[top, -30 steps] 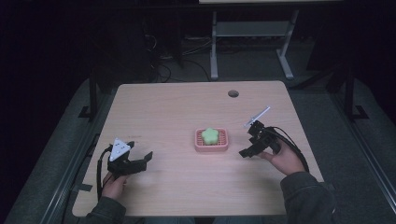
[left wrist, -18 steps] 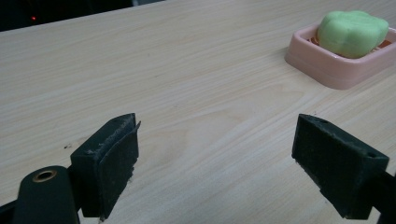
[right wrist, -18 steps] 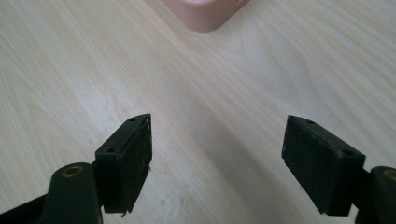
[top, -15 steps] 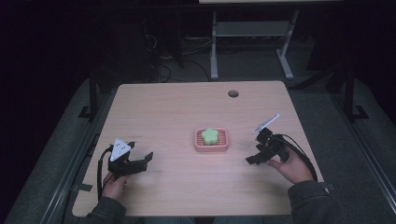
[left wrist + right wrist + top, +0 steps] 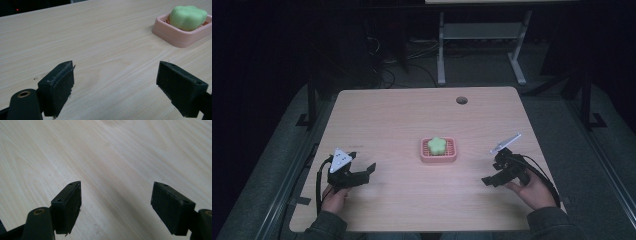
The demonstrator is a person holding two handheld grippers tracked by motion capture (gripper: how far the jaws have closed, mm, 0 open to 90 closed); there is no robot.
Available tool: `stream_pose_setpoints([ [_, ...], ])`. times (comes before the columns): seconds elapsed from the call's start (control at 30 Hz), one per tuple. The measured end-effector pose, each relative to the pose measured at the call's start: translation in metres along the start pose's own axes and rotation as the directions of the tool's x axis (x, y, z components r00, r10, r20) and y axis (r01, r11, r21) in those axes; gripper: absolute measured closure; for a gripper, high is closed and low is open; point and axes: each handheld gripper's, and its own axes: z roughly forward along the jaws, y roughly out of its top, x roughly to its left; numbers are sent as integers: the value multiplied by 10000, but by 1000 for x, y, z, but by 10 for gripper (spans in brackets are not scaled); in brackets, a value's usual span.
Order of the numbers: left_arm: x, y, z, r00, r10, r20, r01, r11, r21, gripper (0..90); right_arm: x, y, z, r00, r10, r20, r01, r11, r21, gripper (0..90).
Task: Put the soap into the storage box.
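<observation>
- Right now, your table (image 5: 412, 120) carries everything: a pale wood top with a round hole (image 5: 461, 100) near its far edge, set on a dark floor with a grey metal stand (image 5: 477, 45) behind it.
- Your pink dish (image 5: 439, 151) sits a little right of the table's middle, between your two hands and well apart from both; in the left gripper view the pink dish (image 5: 175, 35) shows at the upper right, far beyond the jaws.
- Your green soap (image 5: 438, 145), shaped like a flower, lies inside the dish, clear of both grippers; the left gripper view shows it (image 5: 188, 18) rising above the rim.
- Your left gripper (image 5: 362, 172) rests low at the near left of the table, jaws spread wide with bare wood between them (image 5: 115, 82), and its grey three-cornered plate faces up.
- Your right gripper (image 5: 492, 177) sits at the near right, to the right of the dish, jaws also spread wide over bare wood (image 5: 116, 202), holding nothing.
</observation>
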Motion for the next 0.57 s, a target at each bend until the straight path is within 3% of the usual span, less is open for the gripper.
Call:
stream_pose_setpoints([
  [0.4, 0, -1, 1, 10000, 29, 45, -30, 9999, 96, 143, 9, -28, -7, 9996, 269, -54, -271, 9987, -436, 245],
  [0.57, -1, -1, 3, 9997, 230, 120, -232, 9995, 226, 143, 16, -44, -11, 9992, 386, 139, -365, 9909, -1297, 231],
])
